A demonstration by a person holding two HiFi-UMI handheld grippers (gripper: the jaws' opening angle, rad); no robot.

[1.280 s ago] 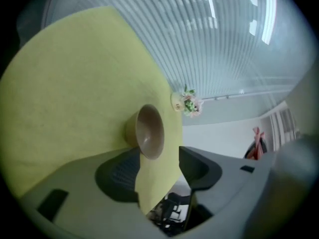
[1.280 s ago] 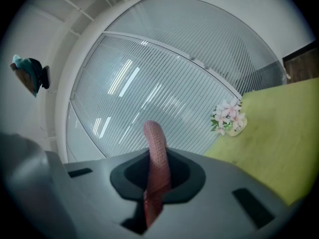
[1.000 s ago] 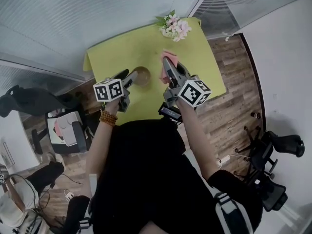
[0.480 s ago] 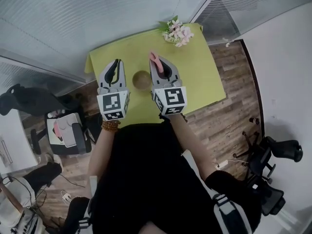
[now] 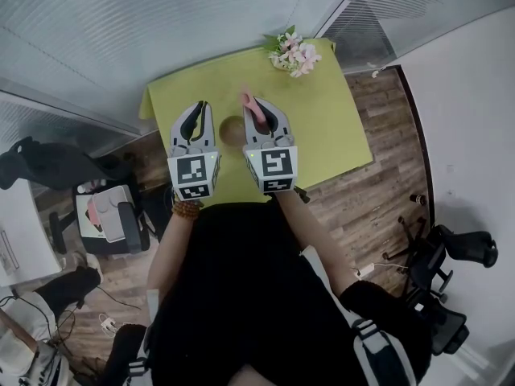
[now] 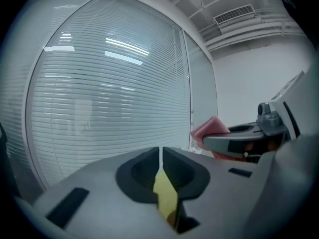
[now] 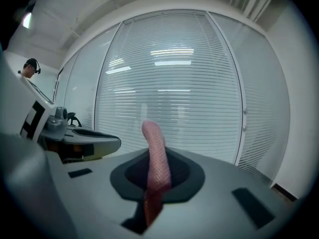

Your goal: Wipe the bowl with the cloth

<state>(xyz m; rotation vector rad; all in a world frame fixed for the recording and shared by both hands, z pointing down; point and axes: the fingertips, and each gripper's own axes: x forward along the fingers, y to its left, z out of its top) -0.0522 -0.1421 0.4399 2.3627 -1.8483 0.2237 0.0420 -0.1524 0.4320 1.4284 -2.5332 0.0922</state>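
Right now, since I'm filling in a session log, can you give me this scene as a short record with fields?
Left gripper: shut, nothing between its jaws
Right gripper: shut on the pink cloth, which sticks up past its tips
Bowl: brown, on the table, seen between the two grippers in the head view
Table: yellow-green top
Flowers: at the table's far edge
Cloth on bowl: apparently not, it is held apart from it

i see the green table (image 5: 326, 123) in the upper centre of frame, a bowl (image 5: 232, 129) mid-table, flowers (image 5: 291, 53) at its top edge.
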